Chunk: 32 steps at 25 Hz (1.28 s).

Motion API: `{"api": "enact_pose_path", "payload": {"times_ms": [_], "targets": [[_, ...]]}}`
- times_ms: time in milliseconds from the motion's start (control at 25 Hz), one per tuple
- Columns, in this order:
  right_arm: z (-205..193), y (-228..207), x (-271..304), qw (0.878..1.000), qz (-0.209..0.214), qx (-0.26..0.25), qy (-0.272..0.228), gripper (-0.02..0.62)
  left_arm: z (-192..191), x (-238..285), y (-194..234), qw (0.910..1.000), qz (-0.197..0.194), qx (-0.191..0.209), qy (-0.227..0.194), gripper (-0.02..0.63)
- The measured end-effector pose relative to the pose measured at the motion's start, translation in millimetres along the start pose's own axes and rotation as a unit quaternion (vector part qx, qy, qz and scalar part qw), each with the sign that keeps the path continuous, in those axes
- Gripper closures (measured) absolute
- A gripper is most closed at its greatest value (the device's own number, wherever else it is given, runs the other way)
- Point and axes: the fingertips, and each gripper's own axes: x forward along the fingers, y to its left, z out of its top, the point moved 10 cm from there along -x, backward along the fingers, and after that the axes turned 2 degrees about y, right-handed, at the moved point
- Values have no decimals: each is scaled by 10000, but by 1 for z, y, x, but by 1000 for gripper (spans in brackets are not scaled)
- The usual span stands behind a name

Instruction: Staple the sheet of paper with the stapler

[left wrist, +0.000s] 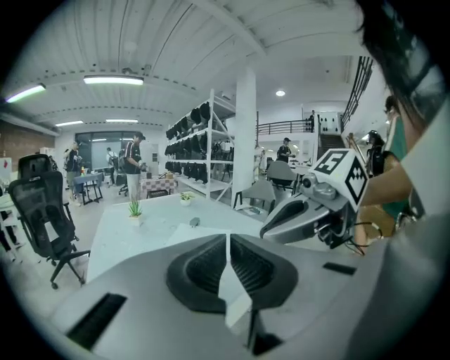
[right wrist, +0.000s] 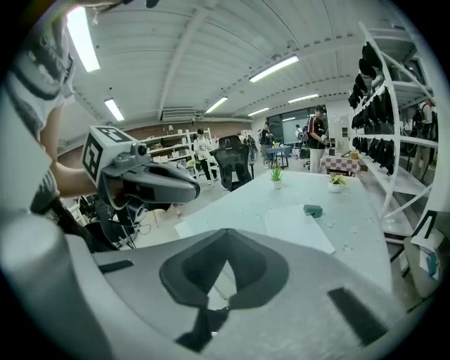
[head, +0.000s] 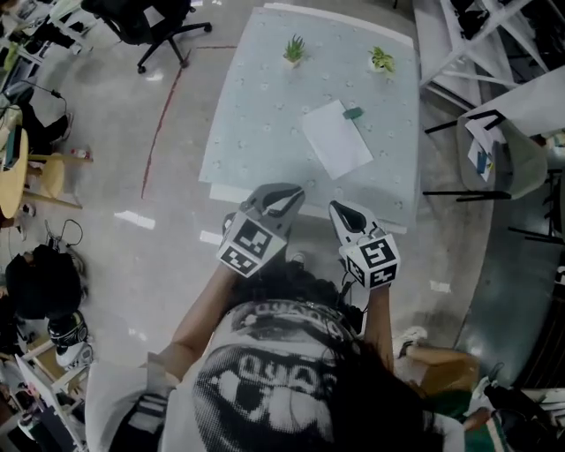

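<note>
A white sheet of paper (head: pixel 335 138) lies on the pale table (head: pixel 256 115), with a small green stapler (head: pixel 353 113) at its far right corner. Both grippers hover off the table's near edge, in front of the person's chest, well short of the paper. The left gripper (head: pixel 281 199) has its jaws together and empty. The right gripper (head: pixel 347 214) is likewise shut on nothing. The left gripper view looks past its own shut tips (left wrist: pixel 228 239) to the paper (left wrist: pixel 184 232) and stapler (left wrist: pixel 194 221). The right gripper view shows the paper (right wrist: pixel 299 226) and stapler (right wrist: pixel 313 209) ahead.
Two small potted plants (head: pixel 294 48) (head: pixel 381 59) stand at the table's far side. A black office chair (head: pixel 146 22) is beyond the far left corner. A grey chair (head: pixel 512 159) and white racks flank the right. People stand far back in the room.
</note>
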Motion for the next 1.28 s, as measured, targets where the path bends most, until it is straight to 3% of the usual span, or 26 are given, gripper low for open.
{"api": "enact_pose_path", "payload": {"times_ms": [240, 560, 1280], "targets": [[-19, 26, -41, 9991, 185, -264, -271, 595, -7, -26, -62, 9998, 173, -57, -74, 591], [-45, 57, -73, 9967, 367, -504, -514, 595, -17, -55, -115, 9990, 439, -73, -18, 591], [-47, 78, -94, 9913, 480, -792, -931, 597, -25, -75, -149, 9982, 602, 38, -75, 591]]}}
